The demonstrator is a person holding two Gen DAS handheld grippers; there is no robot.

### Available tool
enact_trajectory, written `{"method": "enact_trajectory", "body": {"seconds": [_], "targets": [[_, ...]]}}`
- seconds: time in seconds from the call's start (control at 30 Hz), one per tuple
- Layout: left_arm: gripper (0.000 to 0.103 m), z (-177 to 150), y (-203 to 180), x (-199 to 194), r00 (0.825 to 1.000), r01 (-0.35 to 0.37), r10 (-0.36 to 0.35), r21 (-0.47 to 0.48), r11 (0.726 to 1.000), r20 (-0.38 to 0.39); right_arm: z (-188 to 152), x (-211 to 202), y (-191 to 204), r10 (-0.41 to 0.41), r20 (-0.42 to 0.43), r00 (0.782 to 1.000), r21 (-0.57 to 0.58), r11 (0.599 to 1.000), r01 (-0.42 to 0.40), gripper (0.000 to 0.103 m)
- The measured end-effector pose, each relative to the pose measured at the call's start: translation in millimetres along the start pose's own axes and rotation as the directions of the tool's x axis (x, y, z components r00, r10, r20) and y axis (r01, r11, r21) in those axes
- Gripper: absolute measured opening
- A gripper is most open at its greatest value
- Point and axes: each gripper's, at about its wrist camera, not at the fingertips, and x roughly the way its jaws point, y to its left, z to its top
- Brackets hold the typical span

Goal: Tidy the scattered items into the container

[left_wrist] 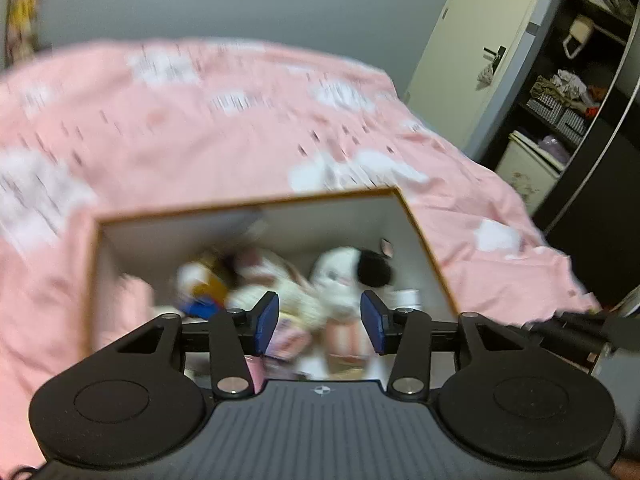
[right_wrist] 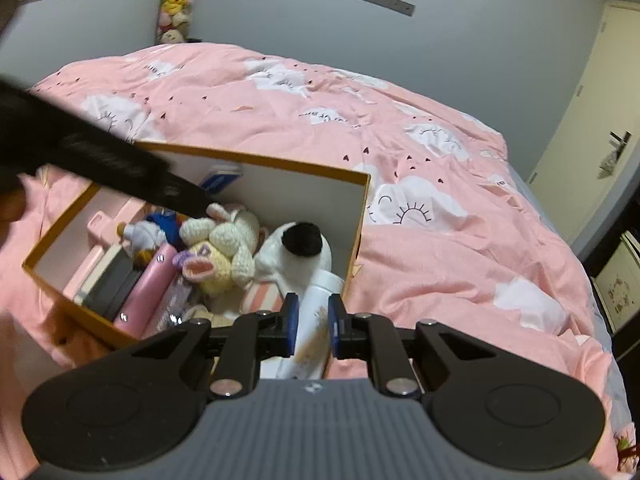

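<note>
Container (right_wrist: 362, 216), an orange-rimmed box, sat on the pink bed (right_wrist: 420, 240) already crowded with plush toys (right_wrist: 218, 248), while the right hand-held gripper (right_wrist: 312, 326) pinched a white bottle (right_wrist: 316, 320) over its corner to lower it in, and the left hand-held gripper (left_wrist: 319, 322) hung half-open and empty above.

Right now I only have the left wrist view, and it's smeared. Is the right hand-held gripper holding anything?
Observer: Yes. The right hand-held gripper has its pads against a white plastic bottle at the near right corner of the orange-rimmed cardboard box.
Operator: Is the bottle inside the box?
Observer: Its far end is, beside the white plush toy with a black patch. I cannot tell whether the near end clears the rim.
Operator: What's on the box's left side?
Observer: A glossy pink cylinder lies beside a dark flat case.
</note>
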Motion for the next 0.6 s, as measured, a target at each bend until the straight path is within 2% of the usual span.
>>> {"method": "enact_trajectory", "body": {"seconds": [0.07,0.1,0.13,0.27,0.33,0.43,0.5,0.6], "targets": [[0.059,-2.7,2.9,-14.7,0.998,-0.044,0.042,0.051,0.998,0.037,4.3,1.5,2.3,0.013,0.005,1.000,0.064,0.998,-0.014,0.020],[0.060,-5.4,5.7,-23.4,0.996,-0.067,0.063,0.071,0.995,0.055,5.6,0.2,3.7,0.016,0.007,1.000,0.101,0.995,-0.017,0.029],[0.063,-7.8,8.0,-31.4,0.994,-0.086,0.080,0.083,0.993,0.073,6.9,-2.4,5.8,0.012,0.009,1.000,0.144,0.989,-0.013,0.034],[0.074,-13.4,14.8,-56.0,0.981,-0.141,0.129,0.074,0.987,0.147,10.0,-19.0,17.2,-0.003,0.042,0.999,0.261,0.965,-0.008,0.050],[0.082,-17.7,19.1,-67.8,0.973,-0.164,0.150,0.066,0.984,0.175,11.8,-28.8,24.7,-0.014,0.072,0.997,0.283,0.959,-0.007,0.064],[0.085,-22.4,24.6,-82.8,0.962,-0.203,0.187,0.061,0.977,0.199,14.1,-43.4,37.2,-0.036,0.131,0.991,0.282,0.960,-0.002,0.075],[0.087,-27.5,26.3,-94.7,0.946,-0.242,0.223,0.054,0.969,0.235,14.5,-54.5,46.2,-0.064,0.181,0.981,0.280,0.960,0.010,0.078],[0.089,-33.9,25.9,-112.5,0.904,-0.315,0.285,0.046,0.948,0.320,15.4,-71.2,57.8,-0.099,0.267,0.959,0.275,0.961,0.023,0.088]]}}
